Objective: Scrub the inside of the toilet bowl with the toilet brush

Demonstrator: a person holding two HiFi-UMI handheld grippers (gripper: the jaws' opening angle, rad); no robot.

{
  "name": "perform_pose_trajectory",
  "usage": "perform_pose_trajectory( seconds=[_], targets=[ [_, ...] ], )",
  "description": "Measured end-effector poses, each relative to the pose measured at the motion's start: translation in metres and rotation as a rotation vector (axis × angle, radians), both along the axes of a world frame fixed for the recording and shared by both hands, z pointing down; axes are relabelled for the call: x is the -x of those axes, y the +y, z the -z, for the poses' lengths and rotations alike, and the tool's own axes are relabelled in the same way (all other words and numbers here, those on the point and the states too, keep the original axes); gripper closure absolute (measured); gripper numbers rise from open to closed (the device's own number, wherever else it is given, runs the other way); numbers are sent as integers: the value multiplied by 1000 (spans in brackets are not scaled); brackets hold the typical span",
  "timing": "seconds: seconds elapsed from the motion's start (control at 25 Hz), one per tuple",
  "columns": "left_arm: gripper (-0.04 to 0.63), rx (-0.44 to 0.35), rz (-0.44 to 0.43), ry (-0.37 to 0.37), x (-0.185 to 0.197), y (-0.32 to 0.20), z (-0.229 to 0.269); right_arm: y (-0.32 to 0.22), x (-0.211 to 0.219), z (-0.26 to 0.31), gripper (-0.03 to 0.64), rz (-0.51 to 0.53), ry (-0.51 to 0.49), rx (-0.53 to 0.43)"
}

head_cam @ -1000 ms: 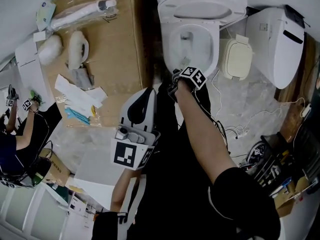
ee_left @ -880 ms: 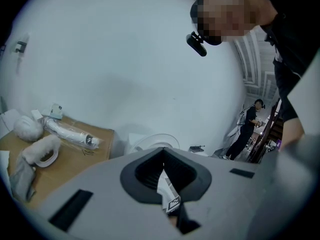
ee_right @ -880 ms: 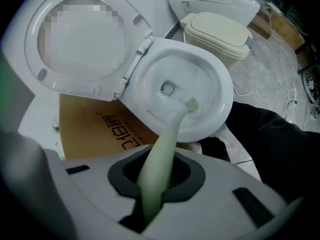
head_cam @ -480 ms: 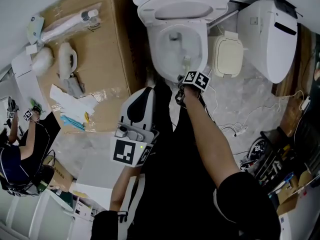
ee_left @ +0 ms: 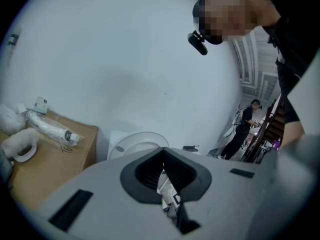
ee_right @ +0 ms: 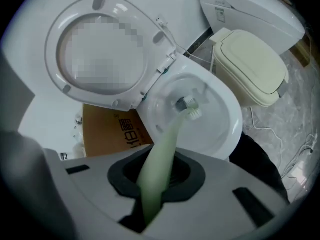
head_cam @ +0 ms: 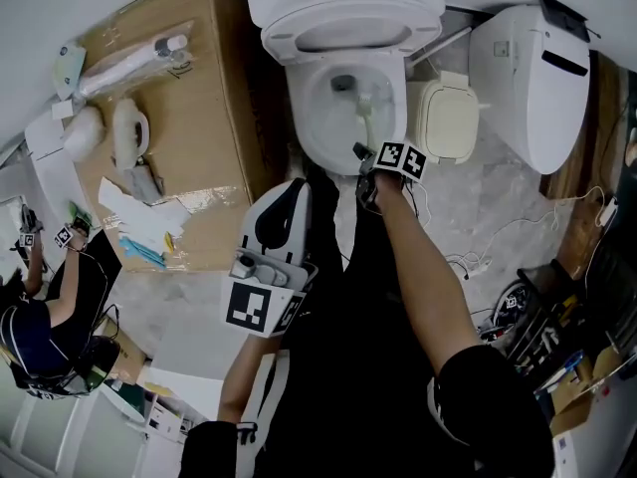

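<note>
Right tool (head_cam: 364, 153) swung toilet brush (ee_right: 169, 140) rightward; only its view shows bristles (ee_right: 194, 110).

In the right gripper view, the handle of the toilet brush (ee_right: 170, 139) vanishes at its near end inside my right gripper (ee_right: 155, 181), just below the toilet bowl (ee_right: 235, 116). In the left gripper view, my left gripper (ee_left: 165, 186) covers that bowl, and I cannot tell how its 2 jaws stand. Far left of the bowl, the head view's edge cuts off a person (head_cam: 35, 317).
</note>
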State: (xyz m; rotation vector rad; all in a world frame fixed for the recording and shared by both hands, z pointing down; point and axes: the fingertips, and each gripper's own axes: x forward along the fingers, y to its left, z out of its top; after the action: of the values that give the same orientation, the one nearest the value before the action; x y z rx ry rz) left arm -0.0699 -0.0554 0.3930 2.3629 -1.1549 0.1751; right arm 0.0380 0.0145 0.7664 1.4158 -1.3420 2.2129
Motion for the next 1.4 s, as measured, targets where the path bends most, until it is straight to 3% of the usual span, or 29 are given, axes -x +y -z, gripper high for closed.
perform_pose_trajectory(
  seconds=[0.36,0.56,0.84,1.08,1.4],
  targets=[
    [588,20,22,-17,7,-4,-28,-43,18,-48,566,-130,-86,-10],
    [588,19,17,-1,11,-6,-44,-65,26,-66,566,-190,-111,-75],
    [588,51,-5,-18,28,4,-73,-70,53,-88,569,-257,-170,-94],
    [588,84,-8,-13,32,9,-87,-62,81,-87,594,-199,-228,-110],
    [588,95,-12,17,22,9,-90,-28,69,-87,598,-107,-275,-37]
  ],
)
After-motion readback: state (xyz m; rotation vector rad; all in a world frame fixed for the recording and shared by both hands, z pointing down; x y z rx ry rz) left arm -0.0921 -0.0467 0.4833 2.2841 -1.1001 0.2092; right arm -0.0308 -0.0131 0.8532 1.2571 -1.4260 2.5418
